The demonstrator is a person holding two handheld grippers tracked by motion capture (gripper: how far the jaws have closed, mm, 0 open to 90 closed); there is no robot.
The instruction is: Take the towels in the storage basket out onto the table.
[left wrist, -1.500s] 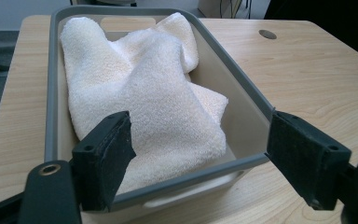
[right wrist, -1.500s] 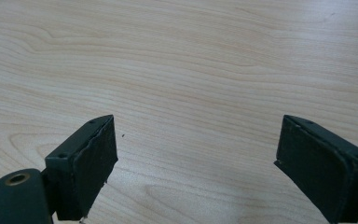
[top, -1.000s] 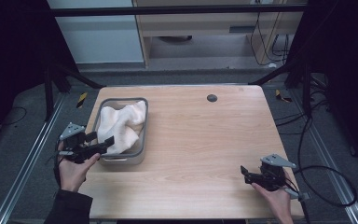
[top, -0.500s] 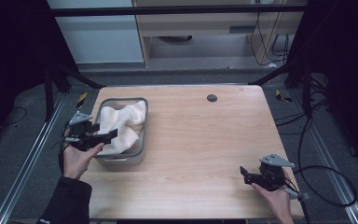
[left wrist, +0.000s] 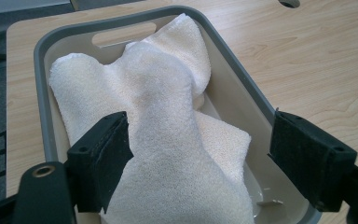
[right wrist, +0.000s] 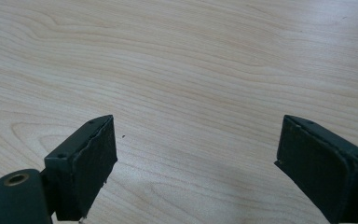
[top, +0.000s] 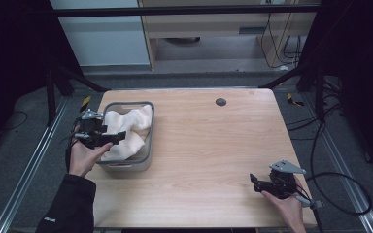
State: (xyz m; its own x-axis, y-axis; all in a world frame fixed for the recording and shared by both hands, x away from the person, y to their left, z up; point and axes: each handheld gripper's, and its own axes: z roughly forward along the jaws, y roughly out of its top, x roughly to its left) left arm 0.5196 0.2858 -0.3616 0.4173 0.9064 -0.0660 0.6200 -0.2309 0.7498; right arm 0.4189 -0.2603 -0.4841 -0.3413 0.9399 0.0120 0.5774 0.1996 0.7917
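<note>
A grey plastic bin (top: 148, 145) (left wrist: 242, 93) sits at the table's left side with a crumpled white towel (top: 128, 128) (left wrist: 168, 121) inside it. My left gripper (top: 114, 137) (left wrist: 198, 163) hovers over the bin's near left part, open, its jaws wide on either side of the towel's raised fold without pinching it. My right gripper (top: 253, 180) (right wrist: 193, 168) rests low near the table's front right corner, open, with bare wood between its jaws.
A small dark round hole (top: 220, 102) (left wrist: 289, 3) lies in the tabletop (top: 213, 145) at the back middle. Black frame bars and cables surround the table. A cable trails from the right gripper over the table's right edge.
My left gripper has moved up and right from beside the bin's left rim to over the towel. The right gripper has stayed put.
</note>
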